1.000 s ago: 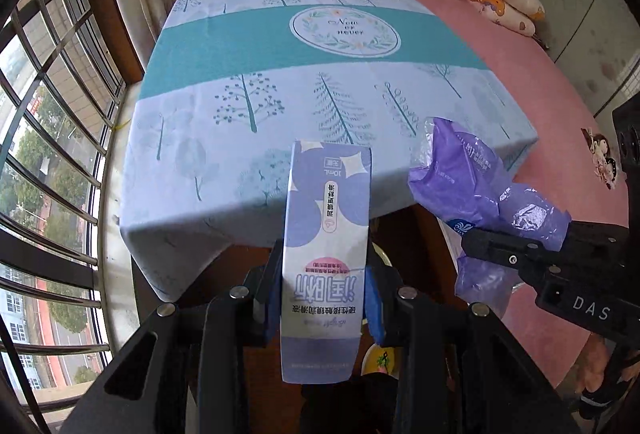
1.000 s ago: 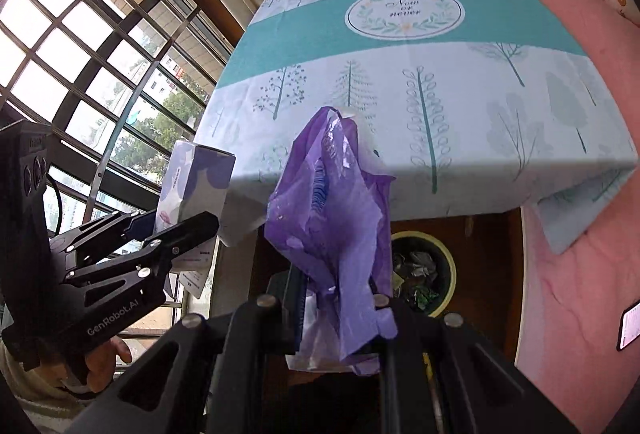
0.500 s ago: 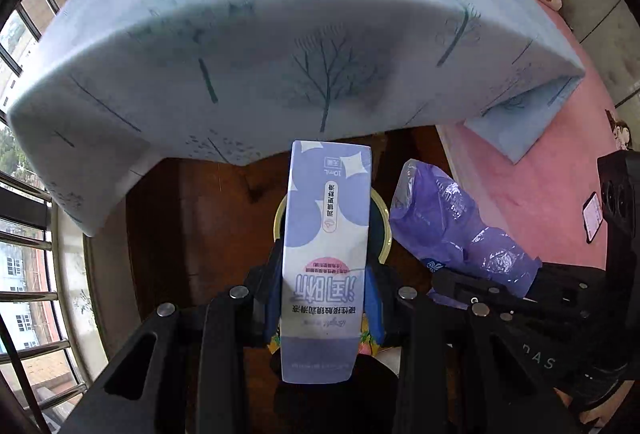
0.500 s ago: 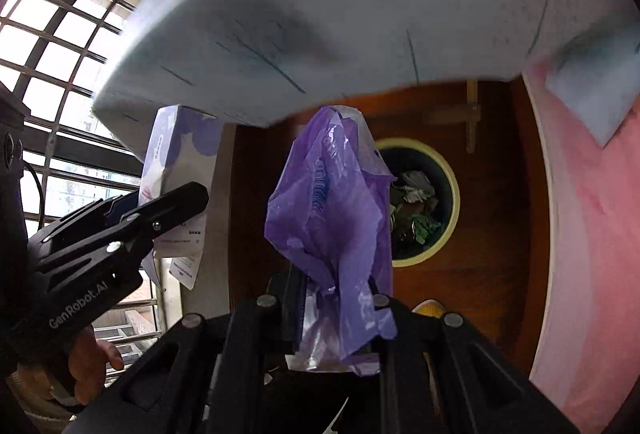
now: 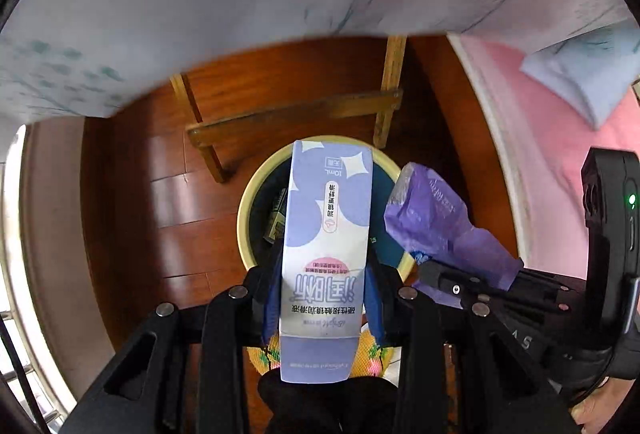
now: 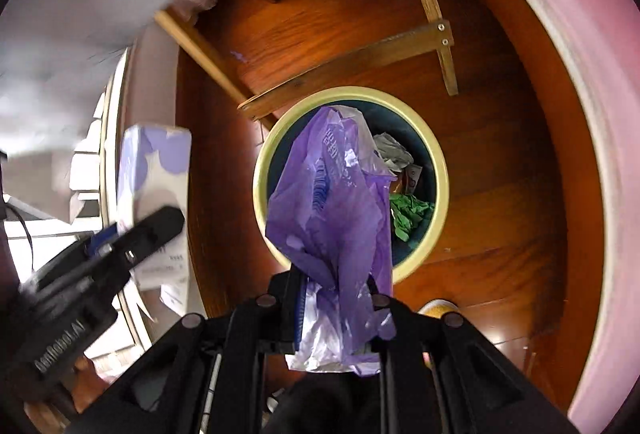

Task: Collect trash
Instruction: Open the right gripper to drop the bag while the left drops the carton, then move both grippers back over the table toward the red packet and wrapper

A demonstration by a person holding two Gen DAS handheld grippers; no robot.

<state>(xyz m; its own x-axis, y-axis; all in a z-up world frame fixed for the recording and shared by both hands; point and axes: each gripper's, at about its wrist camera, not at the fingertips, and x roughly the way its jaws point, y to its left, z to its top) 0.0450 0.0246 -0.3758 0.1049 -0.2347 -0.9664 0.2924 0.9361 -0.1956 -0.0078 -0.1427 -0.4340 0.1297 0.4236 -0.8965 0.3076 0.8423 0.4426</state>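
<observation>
Both grippers pointing steeply down over yellow-rimmed bin (image 6: 440, 169). L gripper (image 5: 326, 298) clamping upright carton (image 5: 326, 254); R gripper (image 6: 336, 318) pinching purple bag (image 6: 332, 209), hanging nearer bin centre.

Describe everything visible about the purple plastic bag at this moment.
The purple plastic bag is thin, glossy, crumpled film, translucent in places, with pale print on one face. Its lower end is bunched and pinched in the shut jaws of the right gripper, a paler, whitish tail hanging below the grip. The loose upper part stands up past the jaws, in line with the yellow-rimmed bin on the wooden floor. Nothing else visibly touches it.
</observation>
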